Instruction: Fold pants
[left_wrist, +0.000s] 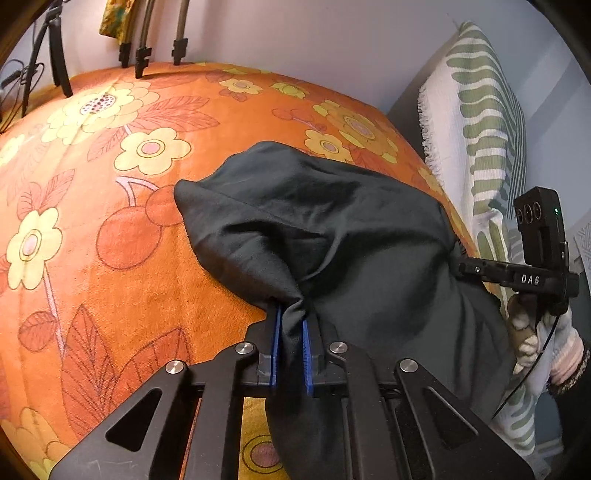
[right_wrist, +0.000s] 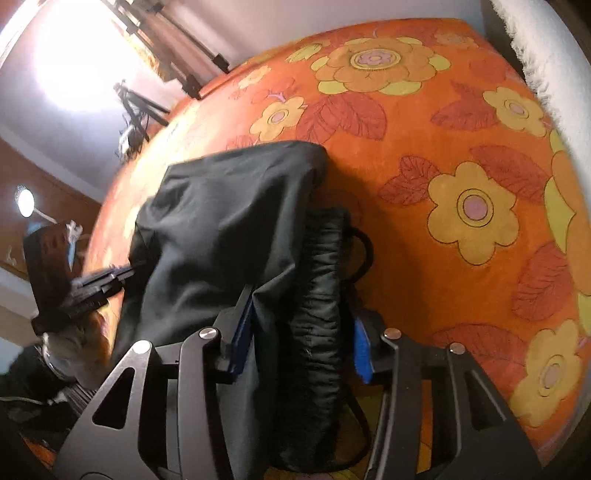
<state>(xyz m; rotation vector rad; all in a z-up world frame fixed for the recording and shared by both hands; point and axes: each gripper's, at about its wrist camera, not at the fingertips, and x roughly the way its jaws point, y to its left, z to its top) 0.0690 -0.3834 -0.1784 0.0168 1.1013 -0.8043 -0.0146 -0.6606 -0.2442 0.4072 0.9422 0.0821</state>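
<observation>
The black pants (left_wrist: 332, 229) are bunched up over an orange flowered bedspread (left_wrist: 110, 184). My left gripper (left_wrist: 291, 314) is shut on a pinch of the pants' fabric, which hangs down between its blue pads. My right gripper (right_wrist: 301, 310) holds the gathered elastic waistband (right_wrist: 321, 295) between its blue pads, with the jaws fairly wide around the thick fabric. The pants (right_wrist: 229, 221) rise from it and drape toward the left gripper (right_wrist: 110, 280) at the left. The right gripper also shows in the left wrist view (left_wrist: 480, 269), at the right edge of the cloth.
A white and green striped pillow (left_wrist: 480, 122) stands against the wall at the right. Tripod legs (left_wrist: 142, 55) rest at the bed's far edge. More stands and cables (right_wrist: 136, 110) are at the far left of the bed. A drawstring loop (right_wrist: 364, 251) hangs by the waistband.
</observation>
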